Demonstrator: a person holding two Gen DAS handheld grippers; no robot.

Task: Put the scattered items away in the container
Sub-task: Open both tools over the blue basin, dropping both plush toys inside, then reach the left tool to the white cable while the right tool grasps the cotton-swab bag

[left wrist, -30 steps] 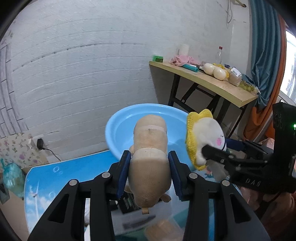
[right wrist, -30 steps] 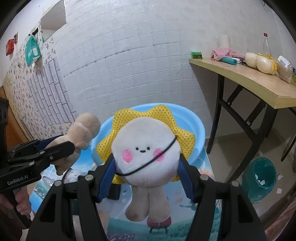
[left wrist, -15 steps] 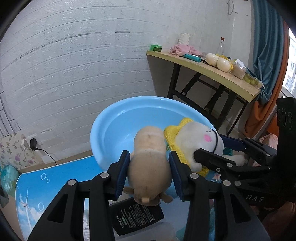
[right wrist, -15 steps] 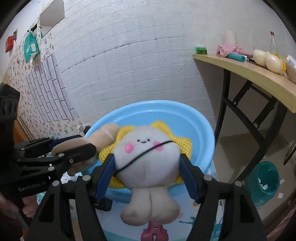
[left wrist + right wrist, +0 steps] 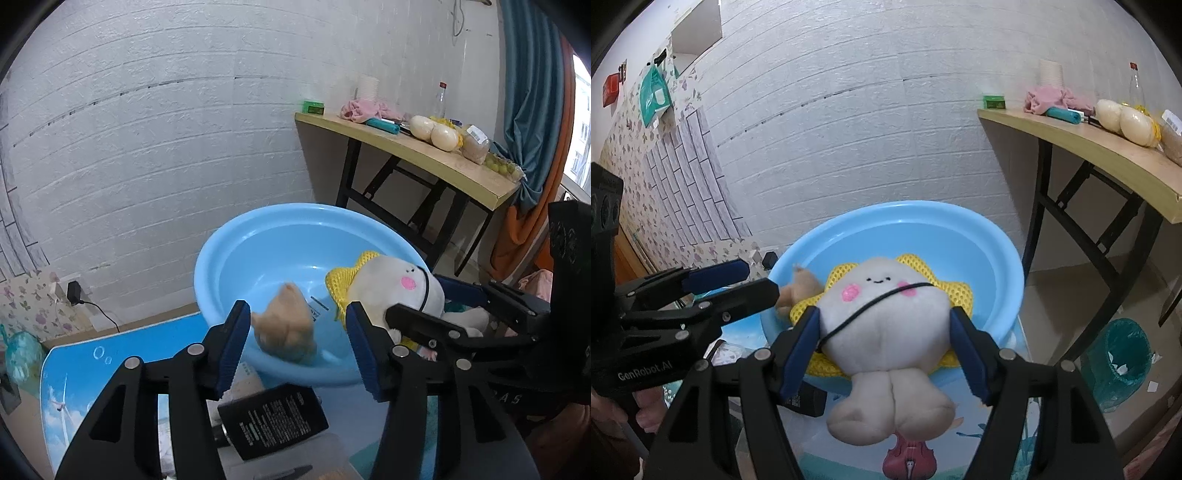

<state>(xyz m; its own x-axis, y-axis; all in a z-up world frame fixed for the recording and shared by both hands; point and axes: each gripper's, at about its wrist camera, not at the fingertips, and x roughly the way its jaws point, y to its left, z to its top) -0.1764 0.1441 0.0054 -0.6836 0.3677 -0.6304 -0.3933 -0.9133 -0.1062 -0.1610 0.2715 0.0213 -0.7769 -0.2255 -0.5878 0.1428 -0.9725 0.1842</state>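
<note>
Inside 1 basin [image 5: 236, 254]: 2 plush toys [image 5: 286, 325]

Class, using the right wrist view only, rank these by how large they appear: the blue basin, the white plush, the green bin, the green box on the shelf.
1. blue basin
2. white plush, near the camera, so enlarged
3. green bin
4. green box

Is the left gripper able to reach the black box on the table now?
Probably yes. The left gripper is open and holds nothing, and the black box lies just below its fingers, uncovered.
</note>
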